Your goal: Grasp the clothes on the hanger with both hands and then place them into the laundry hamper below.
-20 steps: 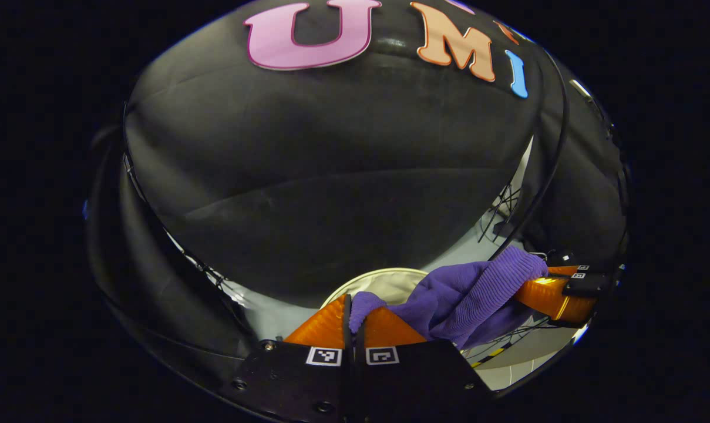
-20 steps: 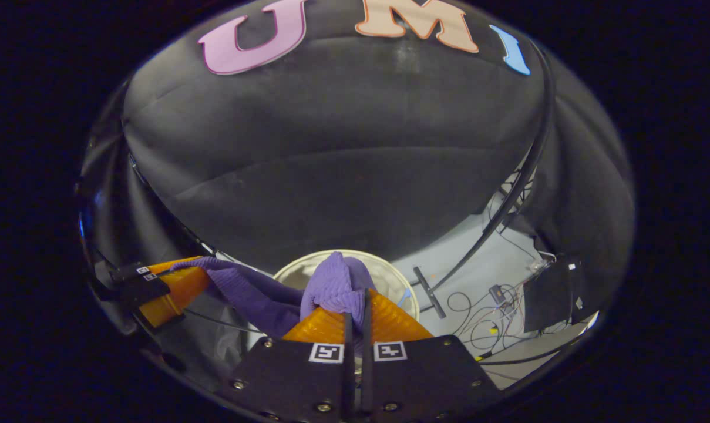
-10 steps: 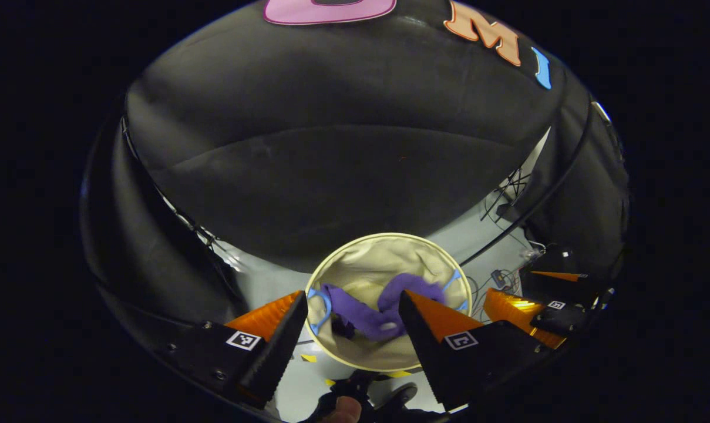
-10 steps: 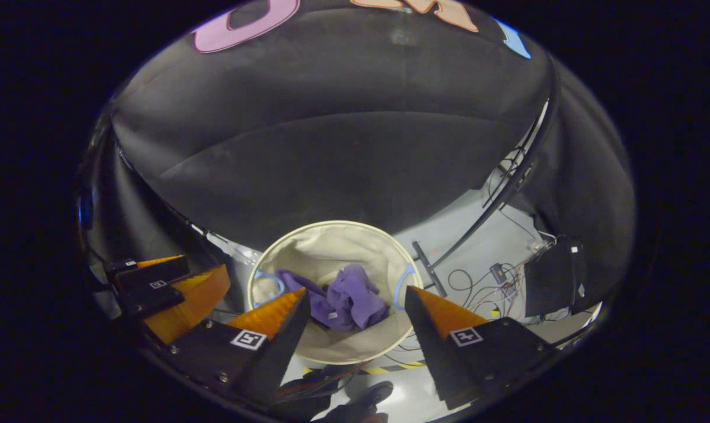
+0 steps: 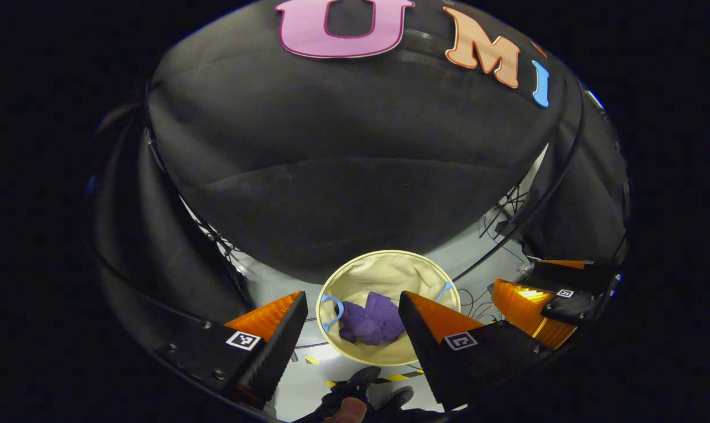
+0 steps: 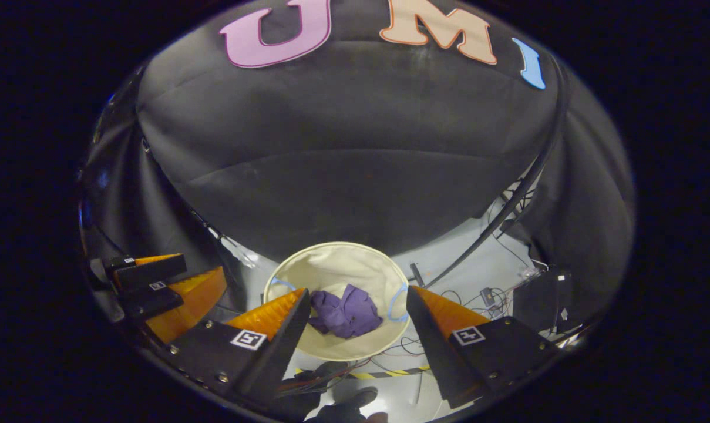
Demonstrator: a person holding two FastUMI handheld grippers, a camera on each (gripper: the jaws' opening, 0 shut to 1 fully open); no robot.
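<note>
A crumpled purple garment point(image 5: 372, 319) point(image 6: 346, 311) lies at the bottom of the round cream laundry hamper point(image 5: 384, 270) point(image 6: 331, 264) on the floor. My left gripper point(image 5: 353, 299) hangs open above the hamper, with nothing between its fingers. My right gripper point(image 6: 355, 296) is open too, also high over the hamper and empty. In the left gripper view the right gripper point(image 5: 542, 299) shows at the right edge. In the right gripper view the left gripper point(image 6: 167, 291) shows at the left edge.
Black cloth walls close the booth behind and beside the hamper. Cables point(image 6: 495, 294) and a dark box point(image 6: 537, 299) lie on the grey floor to the right. Yellow-black tape point(image 5: 390, 378) marks the floor by a person's shoes point(image 6: 331, 405).
One second ago both grippers were shut on the purple garment above the hamper. They opened, the garment fell in and settled at the bottom, and both grippers rose a little.
</note>
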